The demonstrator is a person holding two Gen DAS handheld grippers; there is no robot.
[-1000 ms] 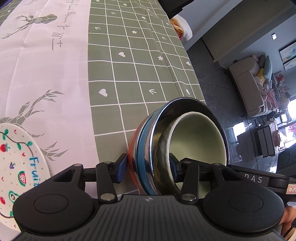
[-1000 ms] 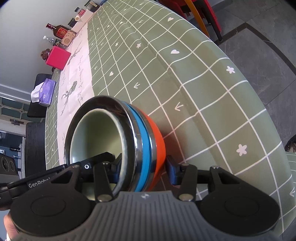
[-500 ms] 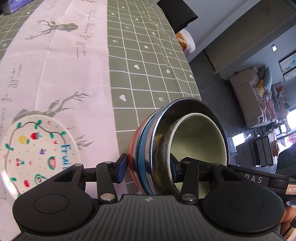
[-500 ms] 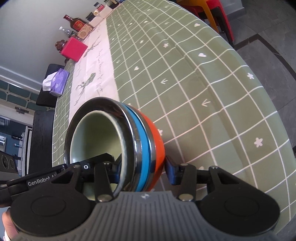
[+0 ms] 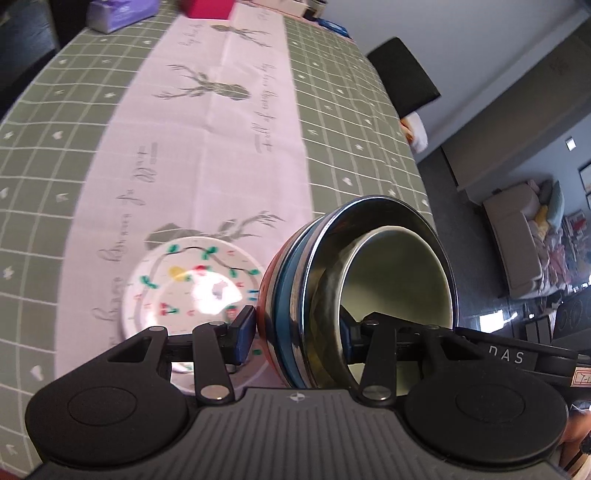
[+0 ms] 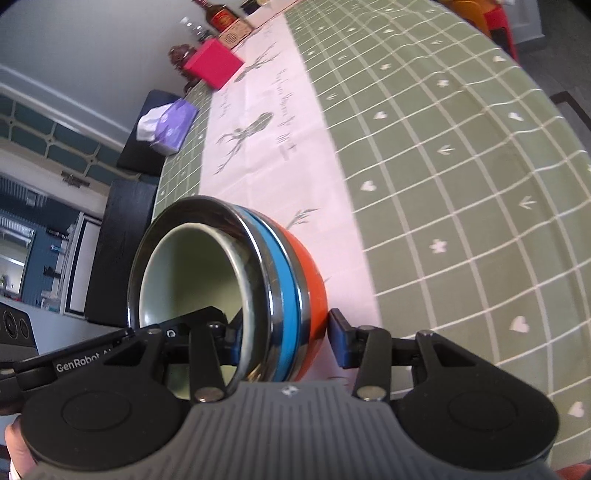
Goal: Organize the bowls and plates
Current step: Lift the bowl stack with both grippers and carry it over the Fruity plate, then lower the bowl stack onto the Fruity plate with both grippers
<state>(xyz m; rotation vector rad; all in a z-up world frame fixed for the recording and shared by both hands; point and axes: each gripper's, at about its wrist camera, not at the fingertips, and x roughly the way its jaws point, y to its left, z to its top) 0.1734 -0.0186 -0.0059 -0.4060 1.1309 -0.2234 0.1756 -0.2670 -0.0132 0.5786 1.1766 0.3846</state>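
Bowls [image 5: 291, 295] nested — green bowl [image 6: 192, 273] innermost, fingers [image 5: 245, 328] clamping rims

A nested stack of bowls [image 5: 291, 295] [image 6: 284, 280], orange outermost, then blue, then shiny steel, with a pale green ceramic bowl [image 5: 402, 269] [image 6: 188, 273] innermost, is held tilted on its side above the table. A round white fruit-patterned plate [image 5: 192, 288] is lying flat on the pale runner just beside it.

Right gripper [image 6: 284, 341]: jaws clamped across nested bowl stack [image 6: 236, 295]; orange bowl [image 6: 314, 288] outermost, blue-banded steel bowl [image 6: 275, 273] within it, pale green bowl [image 6: 188, 273] innermost. Stack held tilted on its side above green checked tablecloth [image 6: 461, 166]. Beyond stack: pink deer-print runner [image 6: 273, 147], red box [image 6: 214, 66], purple tissue pack [image 6: 166, 127], bottles [image 6: 218, 14]
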